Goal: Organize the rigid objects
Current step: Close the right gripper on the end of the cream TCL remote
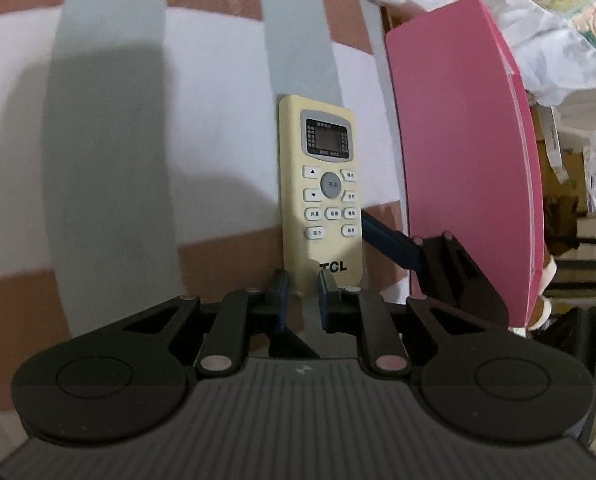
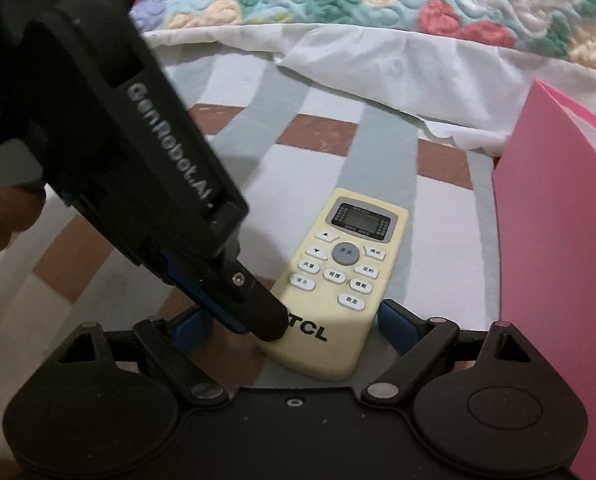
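Left wrist view: remote (image 1: 319,200) pickup under way on bed (image 1: 218,80).
Left gripper (image 1: 301,296) nearly clenched, apparently empty; right gripper (image 2: 294,320) released, straddling remote's base; next, probably clench, lift toward pink box (image 1: 457,160) at 2 o'clock.

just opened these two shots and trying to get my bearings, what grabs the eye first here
A cream remote control marked TCL lies face up on a striped bedsheet, right in the middle of both views. Both grippers crowd its near end: the left gripper has its fingers nearly together at its bottom edge, while the right gripper straddles it, wide open. A big pink box stands to the remote's right.
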The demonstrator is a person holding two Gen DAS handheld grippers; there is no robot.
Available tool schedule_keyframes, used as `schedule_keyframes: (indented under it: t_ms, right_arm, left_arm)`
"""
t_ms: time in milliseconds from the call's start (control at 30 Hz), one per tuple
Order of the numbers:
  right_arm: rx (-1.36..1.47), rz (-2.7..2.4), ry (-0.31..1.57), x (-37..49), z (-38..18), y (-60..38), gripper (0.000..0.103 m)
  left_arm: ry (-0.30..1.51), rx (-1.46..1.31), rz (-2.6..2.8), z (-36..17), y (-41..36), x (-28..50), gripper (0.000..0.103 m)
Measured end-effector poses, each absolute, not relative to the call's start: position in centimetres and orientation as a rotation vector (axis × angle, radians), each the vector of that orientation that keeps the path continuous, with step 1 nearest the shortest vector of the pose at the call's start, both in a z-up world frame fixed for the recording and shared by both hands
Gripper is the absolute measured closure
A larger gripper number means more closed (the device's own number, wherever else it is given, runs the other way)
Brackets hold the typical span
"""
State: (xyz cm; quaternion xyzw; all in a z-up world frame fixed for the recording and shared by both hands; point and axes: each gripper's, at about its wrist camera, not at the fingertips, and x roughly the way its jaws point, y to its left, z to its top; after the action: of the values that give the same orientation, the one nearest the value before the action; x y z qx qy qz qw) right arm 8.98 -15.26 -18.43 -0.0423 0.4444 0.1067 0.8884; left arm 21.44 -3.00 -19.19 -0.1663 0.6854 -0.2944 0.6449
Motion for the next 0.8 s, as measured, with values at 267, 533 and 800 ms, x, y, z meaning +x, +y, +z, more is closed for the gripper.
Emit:
schedule_keyframes:
  t_ms: [267,533,800]
  right_arm:
    - [0.043,0.158,0.953,10.6,-18.2,-16.5,0.01]
    - [-0.005,0.141,1.027,11.6,-17.5,-17.0,0.032]
    - [0.035,0.127,1.016,11.3,-17.6,-17.5,0.033]
  left_arm:
    - [1.376,-0.382,-0.622,-18.4,-2.6,22.2,0.076]
    - [1.4,-0.463,-0.645,-19.5,-3.6,22.0,0.076]
    - [1.367,-0.421,-0.61,-19.5,-4.5,21.3,0.075]
